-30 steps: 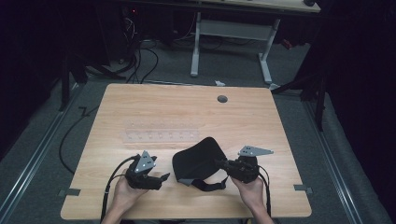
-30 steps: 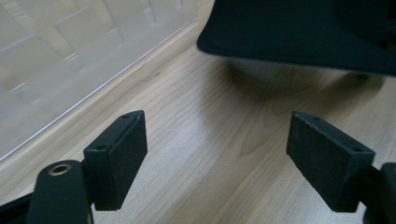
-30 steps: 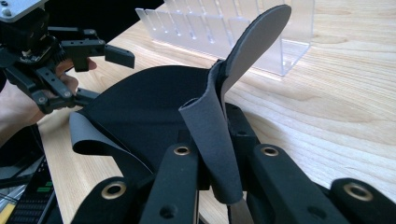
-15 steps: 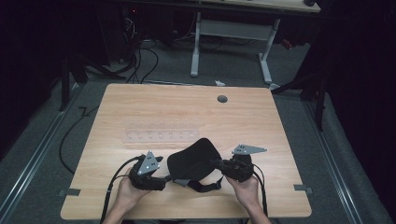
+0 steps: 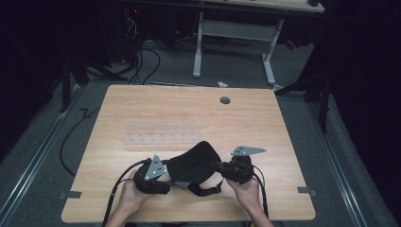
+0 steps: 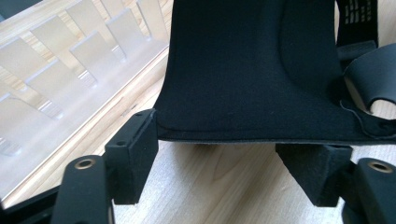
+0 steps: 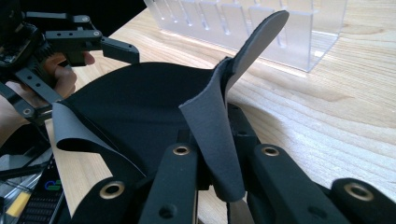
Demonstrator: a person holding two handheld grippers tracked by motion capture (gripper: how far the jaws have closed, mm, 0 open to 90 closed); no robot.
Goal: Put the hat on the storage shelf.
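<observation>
while both hands sit at the near edge of the wooden table [image 5: 142, 109], a black fabric piece [image 5: 194, 163] lies between the two grippers, near-centre. right gripper [image 5: 222, 169] is clenched on the fabric's right edge: in the right gripper view the jaws are pinched together with a grey-backed fold of cloth [image 7: 219, 135] standing up out of them. left gripper [image 5: 168, 180] has its jaws spread wide; in the left gripper view the fabric's hem [image 6: 252, 135] runs across the gap, touching or just over the left pad [image 6: 133, 149], and the right pad [image 6: 313, 170] sits below it. not gripping. a black strap [image 5: 203, 190] trails off the fabric's near side. clear slotted rack [image 5: 161, 137] sits just beyond the fabric, left of centre. round grommet [image 5: 225, 100] at the far edge, right of centre.
</observation>
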